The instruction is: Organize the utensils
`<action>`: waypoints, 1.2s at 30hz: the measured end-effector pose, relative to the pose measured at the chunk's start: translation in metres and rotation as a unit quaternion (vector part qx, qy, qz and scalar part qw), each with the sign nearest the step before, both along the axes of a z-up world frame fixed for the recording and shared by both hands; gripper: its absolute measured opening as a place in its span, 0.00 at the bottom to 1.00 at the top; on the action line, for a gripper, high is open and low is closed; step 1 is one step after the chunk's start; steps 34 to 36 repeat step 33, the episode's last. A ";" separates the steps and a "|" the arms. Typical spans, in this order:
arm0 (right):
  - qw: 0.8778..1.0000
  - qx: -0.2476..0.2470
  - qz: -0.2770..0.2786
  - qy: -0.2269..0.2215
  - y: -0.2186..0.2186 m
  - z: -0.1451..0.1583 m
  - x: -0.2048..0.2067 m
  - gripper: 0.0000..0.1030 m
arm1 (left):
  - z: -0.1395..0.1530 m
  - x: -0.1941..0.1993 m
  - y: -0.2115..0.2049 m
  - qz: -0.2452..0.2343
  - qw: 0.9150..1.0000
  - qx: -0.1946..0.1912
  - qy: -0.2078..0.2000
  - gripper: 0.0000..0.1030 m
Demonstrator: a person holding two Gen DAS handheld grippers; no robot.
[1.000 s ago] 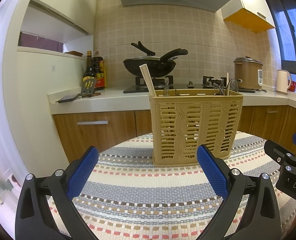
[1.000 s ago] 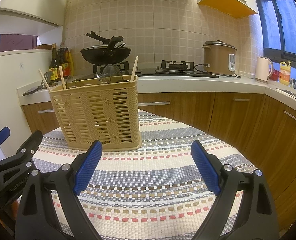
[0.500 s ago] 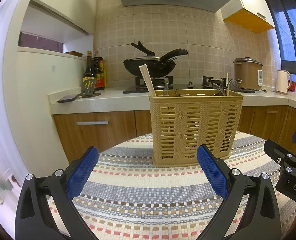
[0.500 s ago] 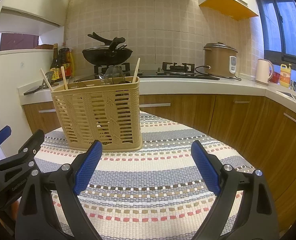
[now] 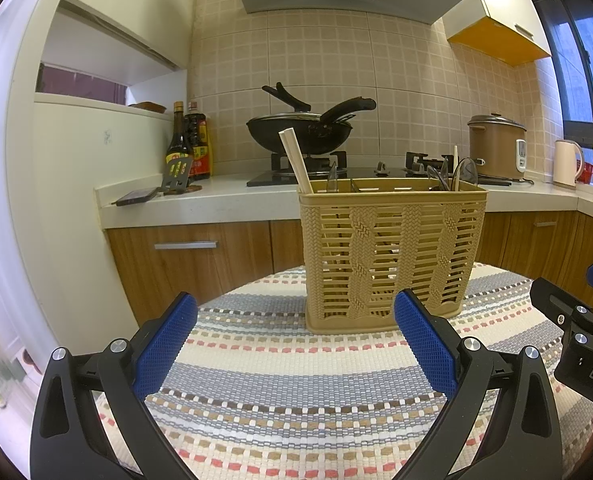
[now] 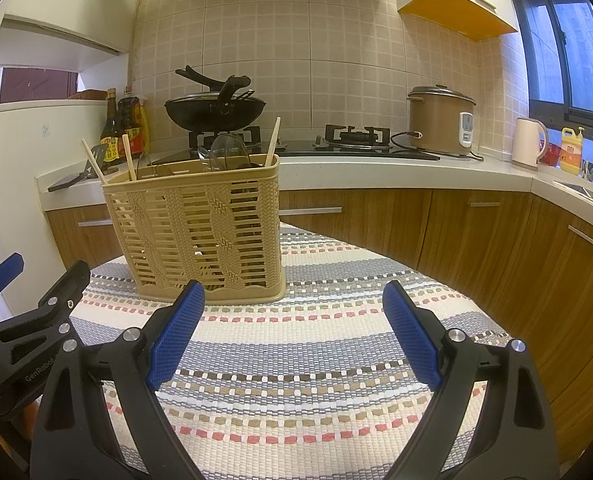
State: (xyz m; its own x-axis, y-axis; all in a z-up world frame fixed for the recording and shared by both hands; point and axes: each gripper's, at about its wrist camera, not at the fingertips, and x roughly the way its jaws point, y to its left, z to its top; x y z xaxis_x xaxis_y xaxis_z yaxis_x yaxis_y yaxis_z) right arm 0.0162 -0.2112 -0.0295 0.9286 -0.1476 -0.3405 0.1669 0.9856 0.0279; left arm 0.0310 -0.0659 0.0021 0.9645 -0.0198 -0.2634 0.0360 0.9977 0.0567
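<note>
Blue-padded, my left gripper and right gripper both stand spread wide with nothing between them, low over the striped mat, with the basket of chopsticks and spoons standing just ahead. Reaching in carelessly, I judge, could tip this light basket or knock leaning utensils out. Its slats hide what lies inside, so I cannot tell how it's sorted.
</note>
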 end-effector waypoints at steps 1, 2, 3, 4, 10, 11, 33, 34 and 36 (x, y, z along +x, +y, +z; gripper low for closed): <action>1.000 0.000 0.000 0.000 0.000 0.000 0.000 0.84 | 0.000 0.000 0.000 0.000 1.000 0.000 0.000 0.93; 1.000 0.000 0.000 0.000 0.000 0.000 -0.001 0.84 | 0.000 0.000 0.000 0.000 1.000 0.000 0.000 0.93; 1.000 0.000 0.001 0.000 0.000 0.001 0.000 0.84 | 0.000 0.000 0.000 0.000 1.000 0.000 0.000 0.93; 1.000 0.000 0.000 0.000 0.000 0.000 0.000 0.84 | 0.000 0.000 0.000 0.000 1.000 -0.001 0.000 0.93; 1.000 0.000 0.000 0.000 0.000 0.000 0.000 0.84 | 0.000 0.000 0.000 0.000 1.000 -0.001 0.000 0.93; 1.000 0.001 0.001 0.000 0.000 0.000 0.000 0.84 | 0.000 0.000 0.000 0.000 1.000 -0.001 0.001 0.93; 1.000 0.003 0.000 -0.001 -0.002 0.001 -0.001 0.84 | -0.001 -0.001 -0.003 -0.035 0.999 -0.004 0.009 0.93; 1.000 0.003 0.000 -0.001 -0.002 0.001 -0.001 0.84 | -0.001 -0.001 -0.003 -0.035 0.999 -0.004 0.009 0.93; 1.000 0.003 0.000 -0.001 -0.002 0.001 -0.001 0.84 | -0.001 -0.001 -0.003 -0.035 0.999 -0.004 0.009 0.93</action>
